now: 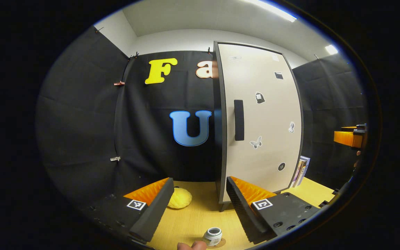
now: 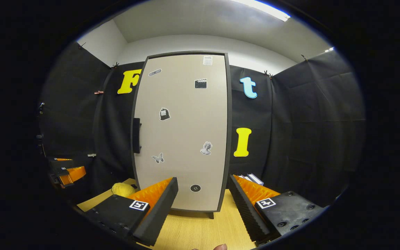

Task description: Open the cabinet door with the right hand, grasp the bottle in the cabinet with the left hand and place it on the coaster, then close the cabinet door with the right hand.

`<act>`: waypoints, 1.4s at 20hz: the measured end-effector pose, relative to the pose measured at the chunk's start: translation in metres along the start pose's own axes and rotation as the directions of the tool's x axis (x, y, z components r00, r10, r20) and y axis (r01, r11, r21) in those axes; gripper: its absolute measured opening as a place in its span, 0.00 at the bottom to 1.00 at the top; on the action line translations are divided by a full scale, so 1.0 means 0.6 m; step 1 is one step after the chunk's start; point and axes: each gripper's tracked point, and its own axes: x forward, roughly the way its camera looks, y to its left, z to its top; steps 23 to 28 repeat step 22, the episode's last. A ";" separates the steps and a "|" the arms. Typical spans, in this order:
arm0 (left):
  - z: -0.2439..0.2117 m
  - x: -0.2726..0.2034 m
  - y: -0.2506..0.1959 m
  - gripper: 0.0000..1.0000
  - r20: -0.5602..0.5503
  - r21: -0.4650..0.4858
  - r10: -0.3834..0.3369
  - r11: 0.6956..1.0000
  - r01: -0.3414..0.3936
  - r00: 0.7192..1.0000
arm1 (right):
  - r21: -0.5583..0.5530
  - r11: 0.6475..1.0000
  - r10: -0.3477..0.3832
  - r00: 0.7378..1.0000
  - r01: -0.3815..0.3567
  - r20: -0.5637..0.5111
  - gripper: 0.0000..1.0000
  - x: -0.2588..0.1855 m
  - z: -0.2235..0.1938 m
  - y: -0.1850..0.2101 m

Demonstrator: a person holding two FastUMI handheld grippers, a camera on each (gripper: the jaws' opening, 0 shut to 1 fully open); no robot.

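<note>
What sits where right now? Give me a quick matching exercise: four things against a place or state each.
Things:
1. cabinet door
2. bottle
3. yellow lump
4. books

Places or states:
A. on the coaster
B. standing to the door's right
C. shut
D. on the table, to the door's left

Pairs: 1-C, 2-A, 3-D, 4-B
</note>
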 end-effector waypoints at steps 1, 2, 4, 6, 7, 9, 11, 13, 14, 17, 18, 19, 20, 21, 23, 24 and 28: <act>0.000 -0.002 0.000 0.95 0.001 0.001 0.000 1.000 0.000 1.000 | 0.001 1.000 0.001 1.000 -0.001 0.000 0.96 0.000 -0.001 0.000; 0.001 -0.001 -0.001 0.95 -0.001 0.004 0.001 1.000 -0.001 1.000 | 0.003 1.000 0.003 1.000 -0.003 0.000 0.97 -0.001 -0.001 0.002; 0.001 -0.005 0.001 0.95 0.001 0.008 0.004 1.000 -0.004 1.000 | 0.004 1.000 0.008 1.000 -0.008 0.001 0.96 -0.003 -0.001 0.003; 0.004 -0.010 -0.001 0.95 -0.001 0.011 0.011 1.000 -0.011 1.000 | 0.005 1.000 0.015 1.000 -0.015 0.005 0.97 -0.006 0.001 0.002; 0.008 -0.012 -0.002 0.95 0.002 0.013 0.015 1.000 -0.015 1.000 | 0.005 1.000 0.019 1.000 -0.019 0.009 0.97 -0.008 0.002 0.001; 0.016 -0.016 -0.008 0.95 0.012 0.019 0.020 1.000 -0.020 1.000 | 0.006 1.000 0.025 1.000 -0.025 0.015 0.96 -0.008 0.005 -0.006; 0.020 -0.018 -0.010 0.95 0.009 0.030 0.036 0.999 -0.037 0.999 | 0.022 0.999 0.034 0.999 -0.034 0.006 0.98 -0.006 0.000 -0.012; 0.022 -0.022 -0.021 0.95 0.006 0.035 0.046 0.998 -0.046 0.999 | 0.033 0.998 0.050 0.999 -0.050 0.001 0.98 -0.003 0.000 -0.014; 0.023 -0.024 -0.026 0.95 0.003 0.036 0.048 0.998 -0.048 0.999 | 0.032 0.998 0.055 0.998 -0.055 0.000 0.98 -0.002 0.002 -0.016; 0.020 -0.033 -0.039 0.95 -0.002 0.031 0.067 0.997 -0.067 0.998 | 0.029 0.997 0.069 0.998 -0.069 0.000 0.98 0.003 0.002 -0.026; 0.022 -0.033 -0.045 0.95 -0.001 0.028 0.070 0.997 -0.070 0.998 | 0.028 0.997 0.068 0.998 -0.068 0.003 0.98 0.004 0.004 -0.033; 0.023 -0.036 -0.051 0.95 0.001 0.027 0.072 0.997 -0.072 0.997 | 0.030 0.998 0.063 0.998 -0.063 0.008 0.98 0.003 0.005 -0.041; 0.027 -0.036 -0.057 0.95 0.006 0.029 0.075 0.997 -0.075 0.997 | 0.034 0.998 0.058 0.998 -0.059 0.015 0.98 0.000 0.007 -0.046; 0.030 -0.037 -0.064 0.95 0.010 0.033 0.074 0.997 -0.075 0.997 | 0.032 0.998 0.052 0.998 -0.053 0.020 0.98 -0.001 0.007 -0.053; 0.034 -0.036 -0.071 0.95 0.013 0.039 0.075 0.996 -0.075 0.997 | 0.029 0.998 0.047 0.999 -0.048 0.017 0.98 -0.003 0.002 -0.061; 0.034 -0.036 -0.071 0.95 0.013 0.039 0.075 0.996 -0.075 0.997 | 0.029 0.998 0.047 0.999 -0.048 0.017 0.98 -0.003 0.002 -0.061; 0.034 -0.036 -0.071 0.95 0.013 0.039 0.075 0.996 -0.075 0.997 | 0.029 0.998 0.047 0.999 -0.048 0.017 0.98 -0.003 0.002 -0.061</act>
